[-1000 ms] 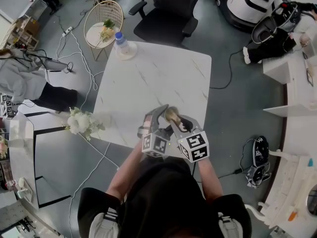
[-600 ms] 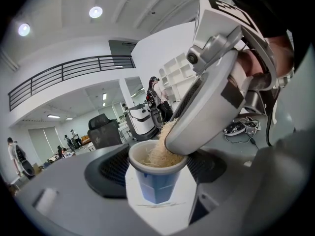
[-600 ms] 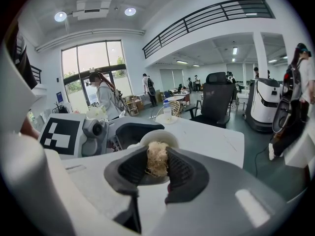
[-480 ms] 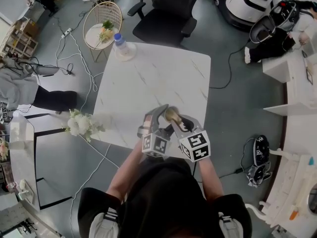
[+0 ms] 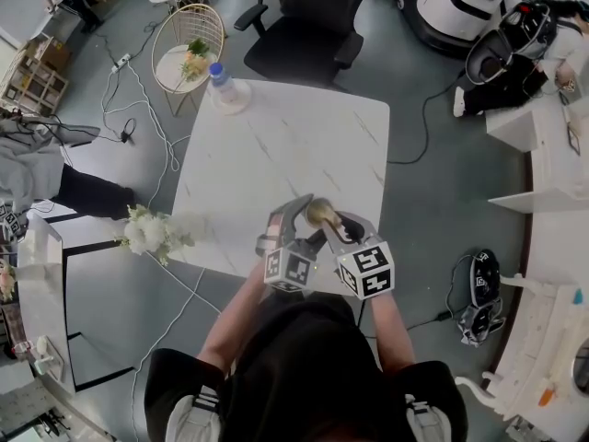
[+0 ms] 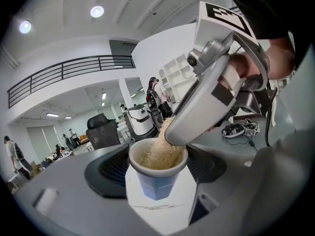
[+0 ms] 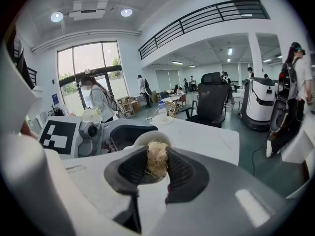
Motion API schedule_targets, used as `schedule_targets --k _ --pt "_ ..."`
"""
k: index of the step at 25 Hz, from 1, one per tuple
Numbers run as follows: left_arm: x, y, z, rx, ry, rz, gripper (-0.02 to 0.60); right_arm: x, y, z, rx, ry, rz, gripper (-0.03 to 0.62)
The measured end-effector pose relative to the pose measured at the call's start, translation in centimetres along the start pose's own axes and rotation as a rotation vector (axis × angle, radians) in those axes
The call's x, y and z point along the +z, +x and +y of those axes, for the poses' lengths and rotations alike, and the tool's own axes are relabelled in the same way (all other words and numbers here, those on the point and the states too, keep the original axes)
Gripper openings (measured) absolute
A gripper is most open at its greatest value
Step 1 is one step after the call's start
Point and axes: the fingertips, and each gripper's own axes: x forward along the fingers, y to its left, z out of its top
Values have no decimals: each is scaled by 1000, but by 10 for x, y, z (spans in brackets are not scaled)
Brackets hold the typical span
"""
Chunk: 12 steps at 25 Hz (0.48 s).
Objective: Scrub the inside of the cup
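Note:
A small blue cup with a white inside sits upright between the ribbed pads of my left gripper, which is shut on it. A tan fibrous scrubber is pinched in my right gripper, which is shut on it. The scrubber reaches down into the cup's mouth and fills most of it, so the cup's bottom is hidden. In the head view both grippers meet over the near edge of the white marble table, with the scrubber showing between them.
A plastic bottle stands at the table's far left corner. White flowers sit left of the table, a black office chair beyond it. Cables cross the floor. People stand in the background.
The grippers, cup and scrubber hold their place. A person at the left edge of the head view has shifted further out of frame.

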Motion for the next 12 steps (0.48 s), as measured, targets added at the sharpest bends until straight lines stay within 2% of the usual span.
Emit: schedule_targets --k 12 --pt "9 11 3 -15 -86 -26 373 11 -19 -15 -51 18 -60 107"
